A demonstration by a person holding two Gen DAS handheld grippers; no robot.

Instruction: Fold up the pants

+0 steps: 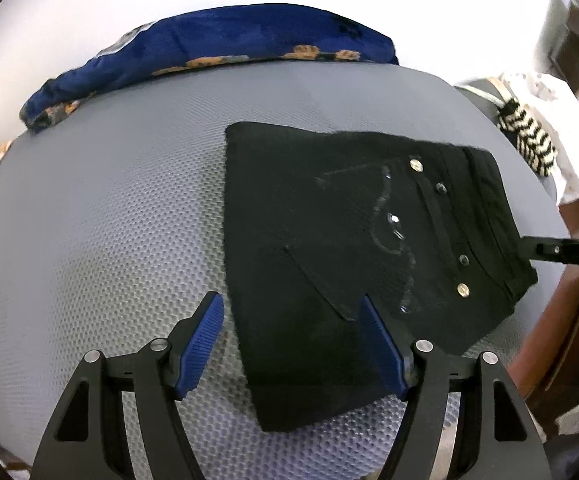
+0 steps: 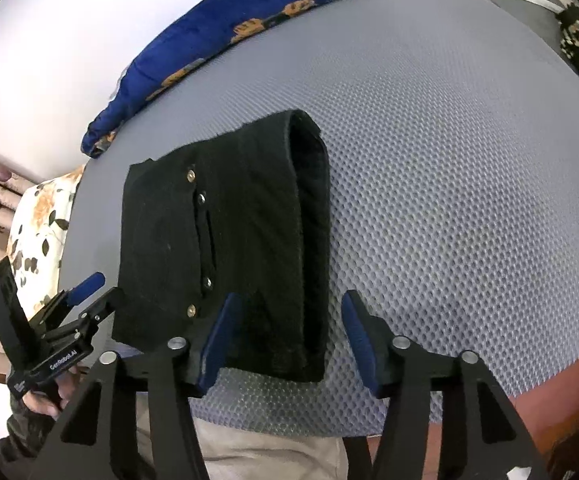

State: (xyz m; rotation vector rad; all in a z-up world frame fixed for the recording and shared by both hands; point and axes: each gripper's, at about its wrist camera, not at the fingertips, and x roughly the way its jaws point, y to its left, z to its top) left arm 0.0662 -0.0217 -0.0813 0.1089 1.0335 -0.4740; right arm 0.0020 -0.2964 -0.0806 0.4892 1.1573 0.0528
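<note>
Left tool (image 1: 291, 344) spread wide, holding nothing, just above the near edge of the folded black pants (image 1: 353, 248). Right tool (image 2: 287, 340) open too, its blue fingers (image 2: 219, 344) beside the thick fold. Pants flat on the grey table (image 2: 449, 200), blue cloth (image 1: 217, 44) behind.

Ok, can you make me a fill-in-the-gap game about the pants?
The folded pants are coloured ____.
They lie on a grey mesh ____.
The fingers of the left gripper have pads coloured ____.
Behind the pants lies a dark blue cloth with ____ flowers.

Missing words: black; mat; blue; orange
</note>
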